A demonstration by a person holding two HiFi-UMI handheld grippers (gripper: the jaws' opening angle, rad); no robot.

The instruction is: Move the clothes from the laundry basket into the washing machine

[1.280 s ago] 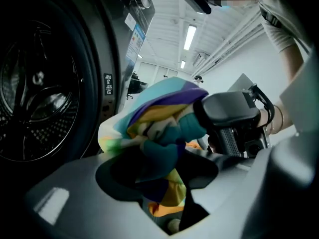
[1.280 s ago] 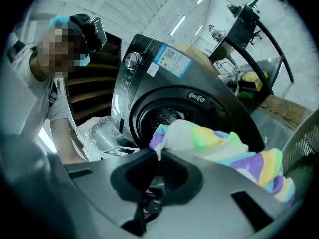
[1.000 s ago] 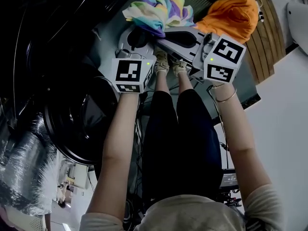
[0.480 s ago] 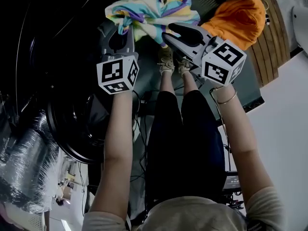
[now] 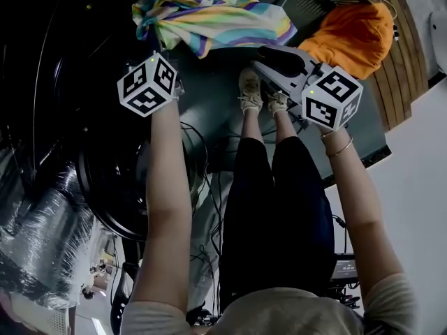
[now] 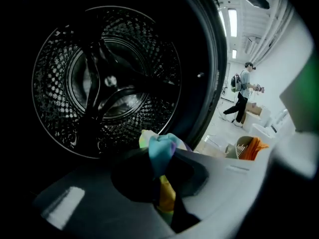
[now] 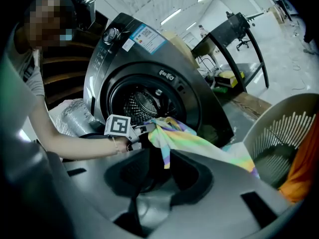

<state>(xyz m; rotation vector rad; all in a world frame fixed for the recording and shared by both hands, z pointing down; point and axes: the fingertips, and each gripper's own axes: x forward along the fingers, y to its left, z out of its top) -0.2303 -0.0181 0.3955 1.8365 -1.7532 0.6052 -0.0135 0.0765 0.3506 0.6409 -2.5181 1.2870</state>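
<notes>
Where the washing machine [image 7: 127,59] gapes open, can spot a stripy rainbow cloth [image 5: 216,23] stretched out just in front of its round hole — not inside yet. Gets held at one end by the left gripper [image 6: 162,176], right by the lip of the washing machine's hole and aimed into the shiny drum [image 6: 107,83]. Clamps its jaws together on the cloth, and has just been squeezing them tighter, with blue and yellow folds bunched between the pads. Then on to the right gripper [image 7: 155,171], a bit farther out from the washing machine. Holds its jaws spread apart, having just been opening them. Shows a fold of the cloth dangling in the gap, but pinches nothing. Beside the washing machine, on the right gripper's side, can find the laundry basket [image 5: 316,2] with an orange piece of clothing [image 5: 353,33] draped over its rim (bright as a carrot). Lower down, in front of the washing machine, can make out two shoes [image 5: 250,89] on the floor — between both arms. Far off to one side of the washing machine, can also see somebody [image 6: 243,91] walking in a bright room.
</notes>
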